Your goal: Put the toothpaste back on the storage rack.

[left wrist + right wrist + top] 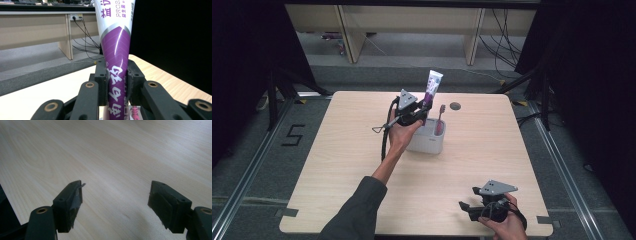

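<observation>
My left gripper is clamping the tube over the holder; high view's showing a toothbrush inside. Right gripper is gaping empty, low at table edge.

A pale wood bench stands on grey floor marked 5; black curtains flank it, beige desks and possibly power cables behind.

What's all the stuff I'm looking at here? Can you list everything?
Table: one, light wood, centre.
Holder: one, pale grey, mid-table.
Toothbrush: one, pink, upright in holder.
Toothpaste tube: one, purple and white, upright above holder, clamped in left tongs.
Round port: one, dark, far table edge.
Desks: beige, behind the table.
Left tongs: black, shut on tube.
Right tongs: black, open, over bare table near front edge.
</observation>
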Tool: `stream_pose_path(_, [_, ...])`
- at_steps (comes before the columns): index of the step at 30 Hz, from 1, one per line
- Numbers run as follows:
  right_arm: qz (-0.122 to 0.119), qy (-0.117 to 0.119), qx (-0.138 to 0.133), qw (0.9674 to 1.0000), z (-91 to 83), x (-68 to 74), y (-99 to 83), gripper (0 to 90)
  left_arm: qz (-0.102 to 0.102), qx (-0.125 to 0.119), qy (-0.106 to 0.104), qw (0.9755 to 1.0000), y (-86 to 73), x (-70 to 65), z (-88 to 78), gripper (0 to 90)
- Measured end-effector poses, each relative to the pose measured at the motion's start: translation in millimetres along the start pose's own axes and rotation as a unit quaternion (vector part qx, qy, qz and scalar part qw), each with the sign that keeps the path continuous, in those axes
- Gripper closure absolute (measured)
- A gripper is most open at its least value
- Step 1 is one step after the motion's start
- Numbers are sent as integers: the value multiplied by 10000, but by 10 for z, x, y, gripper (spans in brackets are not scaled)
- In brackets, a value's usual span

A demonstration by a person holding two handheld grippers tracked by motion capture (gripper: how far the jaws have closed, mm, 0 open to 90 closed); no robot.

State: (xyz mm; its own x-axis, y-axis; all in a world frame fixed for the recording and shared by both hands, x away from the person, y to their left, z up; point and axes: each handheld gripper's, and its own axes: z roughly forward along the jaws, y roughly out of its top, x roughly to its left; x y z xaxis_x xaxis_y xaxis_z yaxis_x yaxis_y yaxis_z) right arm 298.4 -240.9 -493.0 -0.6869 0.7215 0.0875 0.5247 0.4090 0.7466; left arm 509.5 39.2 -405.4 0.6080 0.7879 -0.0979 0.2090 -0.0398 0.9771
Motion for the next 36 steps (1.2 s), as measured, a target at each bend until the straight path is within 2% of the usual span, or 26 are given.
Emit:
stream_pose_path(1, [6, -4, 3, 10000, 1, 0, 0, 281, -4, 6, 27, 10000, -25, 5, 4, 742])
stream_pose_path(2, [110, -2, 30, 9999, -2, 14, -2, 280, -19, 22, 33, 10000, -39, 10, 5, 741])
stream_pose_path(4, [6, -1, 3, 10000, 1, 1, 0, 280, -30, 66, 47, 10000, -71, 24, 12, 741])
stream_pose_path(11, [90, 14, 50, 9999, -1, 15, -1, 280, -40, 194, 97, 9998, -184, 53, 22, 740])
stream_pose_path(12, [-6, 12, 24, 10000, 1, 3, 1, 281, -20, 223, 106, 9997, -204, 55, 21, 740])
stream_pose_path(15, [4, 9, 33, 10000, 4, 4, 0, 281, 87, 356, 143, 9992, -247, 65, 29, 739])
stream_pose_path(16, [89, 11, 59, 9999, 1, 17, -2, 280, 92, 381, 153, 9991, -261, 72, 31, 739])
stream_pose_path(17, [-14, 15, 29, 10000, 4, 4, 1, 280, 87, 401, 161, 9990, -273, 77, 30, 738])
stream_pose_path(24, [6, 9, 35, 10000, 4, 4, 1, 281, 135, 489, 198, 9985, -368, 92, 22, 738])
stream_pose_path(25, [82, 5, 52, 10000, 4, 20, -1, 280, 121, 496, 198, 9985, -381, 98, 24, 738])
stream_pose_path(26, [9, -7, 35, 10000, 9, 6, -1, 281, 115, 511, 201, 9984, -389, 101, 24, 737])
stream_pose_path(33, [102, 0, 59, 9999, 7, 22, -3, 280, 242, 552, 212, 9980, -395, 75, 26, 736])
stream_pose_path(36, [18, -4, 41, 10000, 7, 8, 1, 280, 281, 566, 211, 9978, -403, 60, 24, 734])
